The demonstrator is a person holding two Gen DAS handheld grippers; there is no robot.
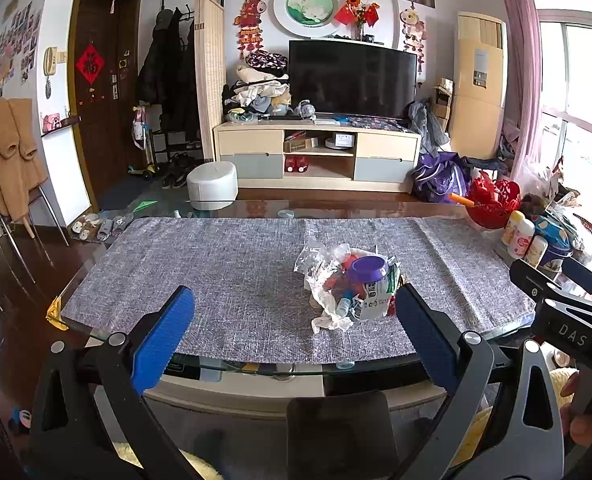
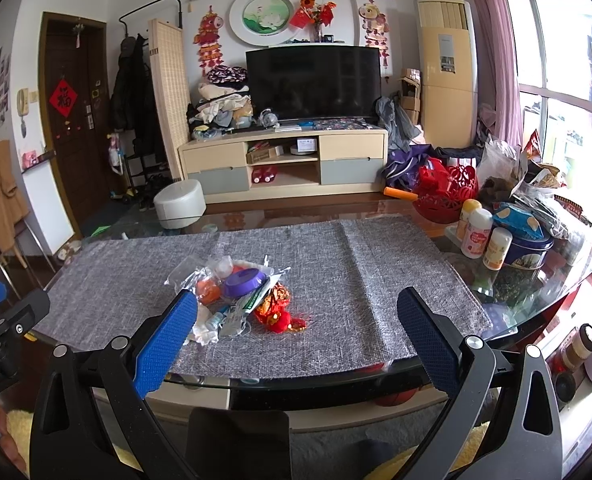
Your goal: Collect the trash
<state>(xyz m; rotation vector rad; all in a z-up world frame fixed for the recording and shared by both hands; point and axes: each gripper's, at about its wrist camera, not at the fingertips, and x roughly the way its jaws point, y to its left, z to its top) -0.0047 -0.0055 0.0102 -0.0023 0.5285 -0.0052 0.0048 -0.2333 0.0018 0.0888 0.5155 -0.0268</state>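
One trash pile [image 1: 350, 286] is seen on the grey mat [image 1: 224, 264], near its front edge. Three white bottles [image 2: 481, 236] stand just beyond the mat's right end. "DAS" is read on the right gripper [image 2: 296, 328]; both it and the left gripper [image 1: 296, 322] are spread wide, empty.

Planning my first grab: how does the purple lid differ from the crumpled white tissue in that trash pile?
The purple lid is a rigid round piece sitting on top of the pile; the white tissue is soft, crumpled and shapeless, lying at the pile's near edge on the grey mat. The lid is tilted, showing its hollow; the tissue lies flat. Both lie in one heap, untouched, with both grippers open.
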